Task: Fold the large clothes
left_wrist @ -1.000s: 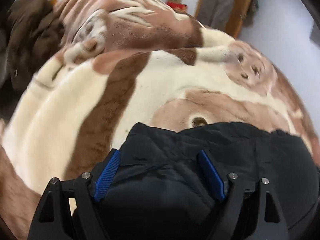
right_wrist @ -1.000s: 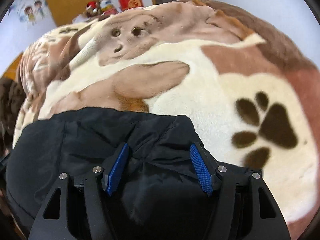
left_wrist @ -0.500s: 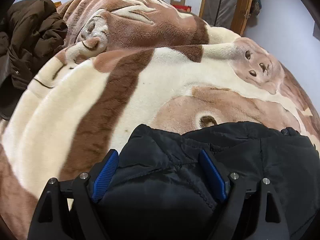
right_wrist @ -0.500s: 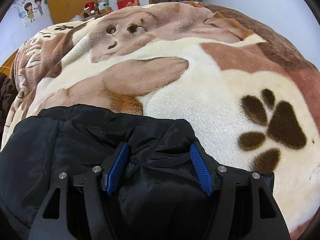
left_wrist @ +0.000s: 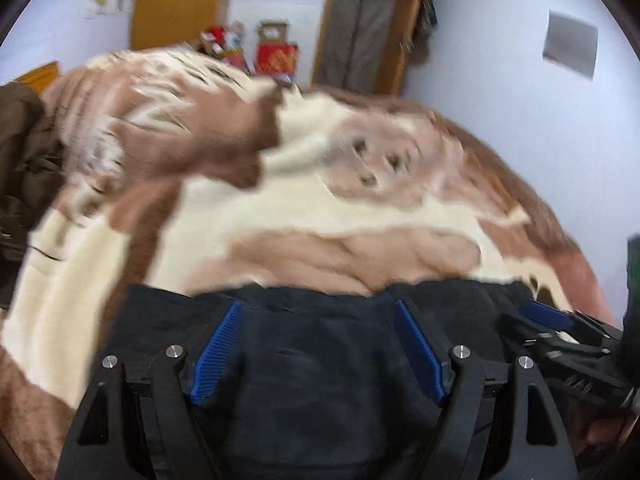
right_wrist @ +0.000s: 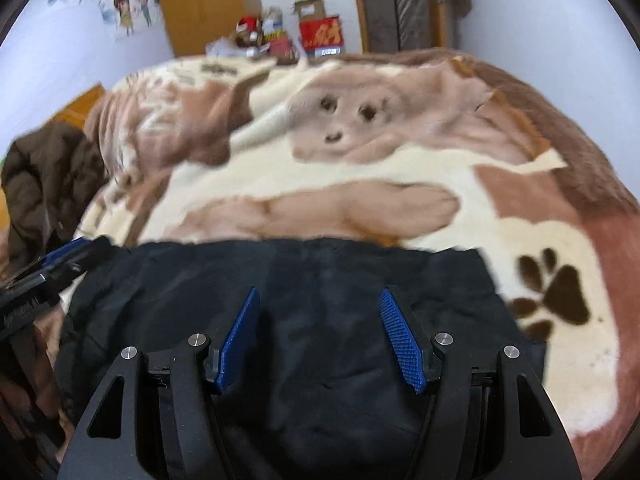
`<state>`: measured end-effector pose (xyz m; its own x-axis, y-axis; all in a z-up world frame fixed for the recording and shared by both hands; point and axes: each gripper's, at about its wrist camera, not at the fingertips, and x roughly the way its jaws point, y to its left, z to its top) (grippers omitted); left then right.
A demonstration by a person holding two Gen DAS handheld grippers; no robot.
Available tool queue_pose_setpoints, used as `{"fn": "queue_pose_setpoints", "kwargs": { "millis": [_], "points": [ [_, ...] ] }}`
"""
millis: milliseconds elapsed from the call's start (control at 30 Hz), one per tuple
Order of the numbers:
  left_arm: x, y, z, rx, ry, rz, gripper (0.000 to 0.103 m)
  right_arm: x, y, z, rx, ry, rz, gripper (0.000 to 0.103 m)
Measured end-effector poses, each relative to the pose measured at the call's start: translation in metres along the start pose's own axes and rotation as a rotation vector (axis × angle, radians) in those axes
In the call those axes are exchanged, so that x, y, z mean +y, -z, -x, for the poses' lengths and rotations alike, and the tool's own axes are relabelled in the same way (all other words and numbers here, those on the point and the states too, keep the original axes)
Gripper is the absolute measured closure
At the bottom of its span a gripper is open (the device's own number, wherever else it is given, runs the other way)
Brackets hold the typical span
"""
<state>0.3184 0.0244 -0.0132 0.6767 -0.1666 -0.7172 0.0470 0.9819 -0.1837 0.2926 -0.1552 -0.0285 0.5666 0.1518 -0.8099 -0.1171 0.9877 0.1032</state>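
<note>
Nearest to me, low in the left wrist view, my left gripper has its blue pads set wide, and the jaws are closing. The black garment fills the space between them, but through the blur I cannot tell whether the pads press on the cloth. At the right edge of that view my right gripper reaches in from the side, lying over the same dark cloth.

Low in the right wrist view, that right gripper shows its fingers apart, blue pads on either side of a bulge of the black garment; whether it is gripped I cannot tell. The left gripper shows at the left edge of this frame, at the garment's left end.

The garment lies across the lower half of both frames on a plush blanket printed with a brown and cream dog and dark paw prints at the right. Its far hem runs roughly straight across the middle of the frame.

Farther back, at the left edge, a brown jacket lies bunched on the blanket. Beyond the bed, at the top of the frame, stand red boxes, an orange wooden cabinet and a wood-framed door, with cartoon stickers on the pale wall at upper left.
</note>
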Motion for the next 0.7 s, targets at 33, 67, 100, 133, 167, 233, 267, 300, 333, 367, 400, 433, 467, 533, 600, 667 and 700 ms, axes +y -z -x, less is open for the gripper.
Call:
{"fn": "queue_pose_setpoints", "kwargs": {
  "millis": [33,67,100,133,167,233,267,300,333,367,400,433,467,533,600,667,700],
  "points": [
    [-0.005,0.004,-0.017,0.041,0.009,-0.007,0.023,-0.003,0.003,-0.022,0.05,0.014,-0.001,0.039],
    [-0.007,0.012,-0.04,0.103,-0.012,-0.018,0.023,-0.007,0.005,-0.032,0.054,0.017,-0.003,0.04],
    [-0.006,0.018,-0.055,0.135,-0.027,-0.014,0.023,-0.01,0.007,-0.037,0.054,0.015,-0.006,0.04],
    [-0.004,0.022,-0.062,0.132,-0.024,-0.006,0.023,-0.014,0.007,-0.044,0.058,0.008,-0.018,0.04],
    [-0.004,0.024,-0.066,0.126,-0.02,-0.002,0.023,-0.016,0.009,-0.047,0.055,0.005,-0.017,0.04],
    [-0.006,0.026,-0.073,0.125,-0.019,-0.009,0.023,-0.016,0.012,-0.054,0.047,0.006,-0.006,0.04],
    [-0.006,0.027,-0.076,0.125,-0.022,-0.015,0.023,-0.016,0.013,-0.057,0.04,0.005,-0.011,0.04],
    [-0.007,0.028,-0.079,0.125,-0.026,-0.019,0.023,-0.016,0.015,-0.058,0.033,0.008,-0.011,0.04],
    [-0.007,0.028,-0.081,0.121,-0.031,-0.024,0.023,-0.015,0.017,-0.06,0.023,0.014,-0.008,0.04],
    [-0.008,0.029,-0.083,0.116,-0.036,-0.029,0.023,-0.015,0.019,-0.059,0.016,0.018,-0.006,0.04],
    [-0.011,0.031,-0.085,0.113,-0.043,-0.034,0.023,-0.014,0.02,-0.06,0.01,0.022,-0.003,0.04],
    [-0.012,0.032,-0.085,0.109,-0.048,-0.039,0.023,-0.014,0.021,-0.059,0.006,0.024,-0.002,0.04],
    [-0.013,0.032,-0.086,0.106,-0.053,-0.043,0.023,-0.014,0.021,-0.06,0.002,0.025,0.0,0.04],
    [-0.014,0.032,-0.085,0.104,-0.058,-0.045,0.023,-0.015,0.02,-0.06,-0.005,0.027,0.002,0.04],
    [-0.013,0.033,-0.084,0.104,-0.061,-0.047,0.023,-0.015,0.02,-0.06,-0.006,0.03,0.004,0.04],
    [-0.013,0.032,-0.085,0.106,-0.064,-0.05,0.023,-0.014,0.02,-0.06,-0.003,0.036,0.009,0.04],
    [-0.013,0.032,-0.084,0.109,-0.064,-0.05,0.023,-0.014,0.019,-0.059,0.0,0.036,0.008,0.04]
  ]
}}
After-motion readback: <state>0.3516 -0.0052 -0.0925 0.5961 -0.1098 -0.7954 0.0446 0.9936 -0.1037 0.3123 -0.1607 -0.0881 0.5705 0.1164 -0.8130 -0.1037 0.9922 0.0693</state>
